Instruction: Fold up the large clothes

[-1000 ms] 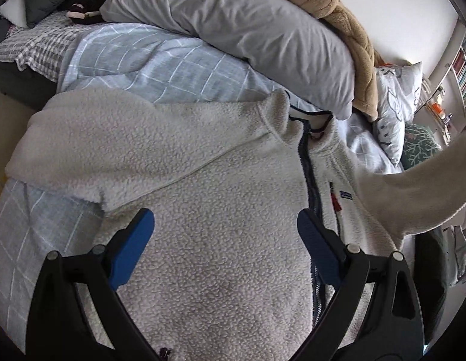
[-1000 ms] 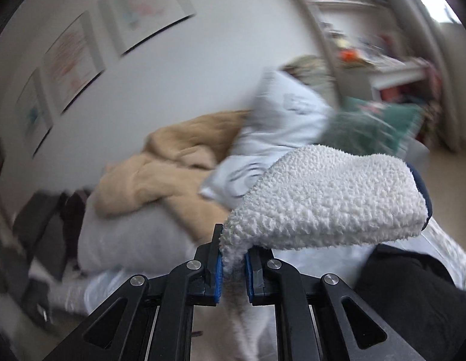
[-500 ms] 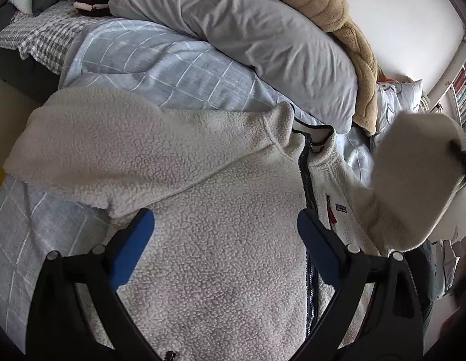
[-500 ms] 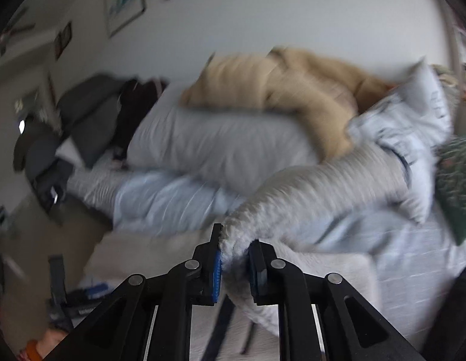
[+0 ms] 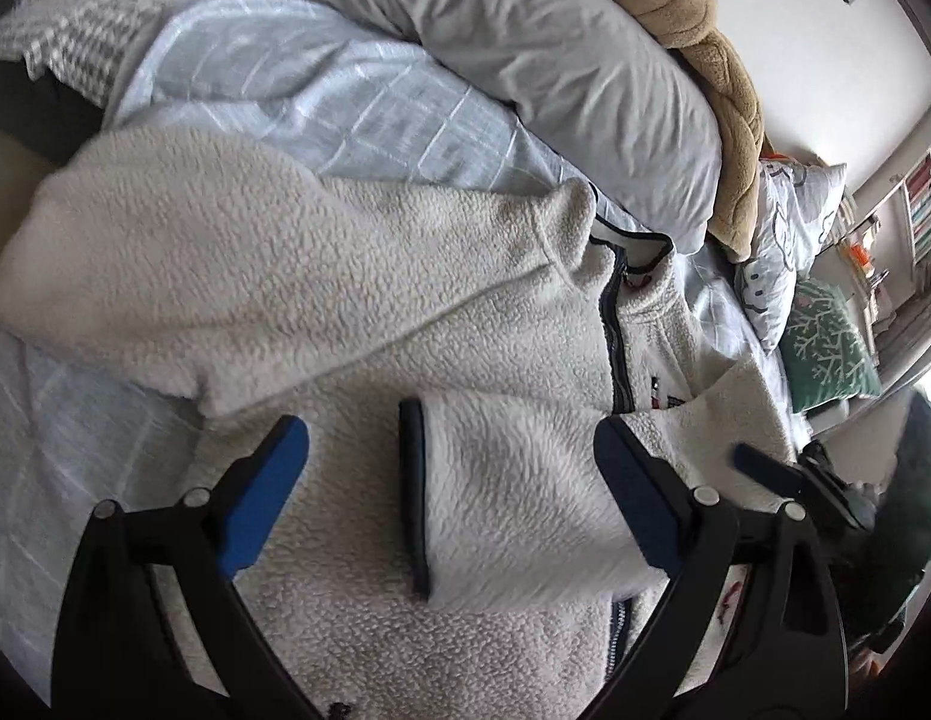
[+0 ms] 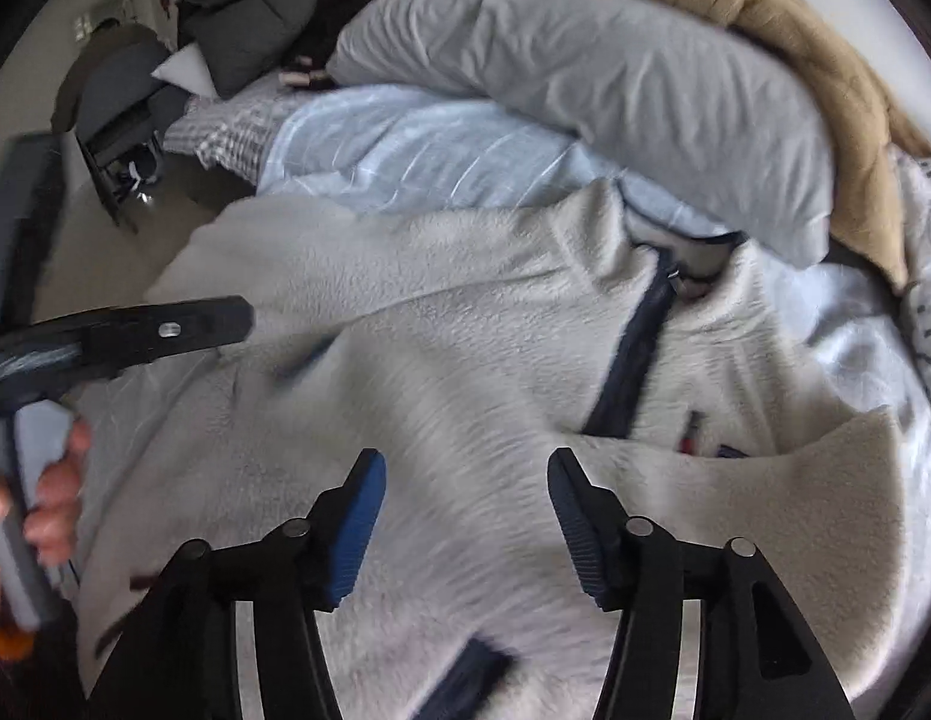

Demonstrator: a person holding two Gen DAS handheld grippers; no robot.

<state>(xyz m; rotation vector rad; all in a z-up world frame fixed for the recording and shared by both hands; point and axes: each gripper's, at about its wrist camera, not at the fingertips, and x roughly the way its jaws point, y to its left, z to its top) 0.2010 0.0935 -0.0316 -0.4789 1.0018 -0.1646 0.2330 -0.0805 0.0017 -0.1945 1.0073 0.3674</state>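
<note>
1. Nearest, the right claw [image 6: 462, 510], its jaws just parted, hangs empty over a cream fleece jacket [image 6: 465, 360]; the left claw [image 5: 450, 492] gapes wide, also empty.
2. Beyond, the jacket lies on a pale blue checked bed cover [image 5: 321, 96].
3. Farthest, a grey pillow [image 5: 555, 60].

A bed [image 5: 69, 420] with a pale blue checked cover carries everything. A cream fleece jacket [image 5: 357, 324] lies flat on it, front up, with one sleeve [image 5: 525, 480] folded across its chest and the other stretched out toward the bed's edge. Beyond the collar a large grey pillow [image 5: 549, 60] rests on the cover with a tan blanket [image 5: 693, 54] heaped against it, and a white printed cushion [image 5: 783, 222] and a green patterned cushion [image 5: 825, 348] lie further along.
</note>
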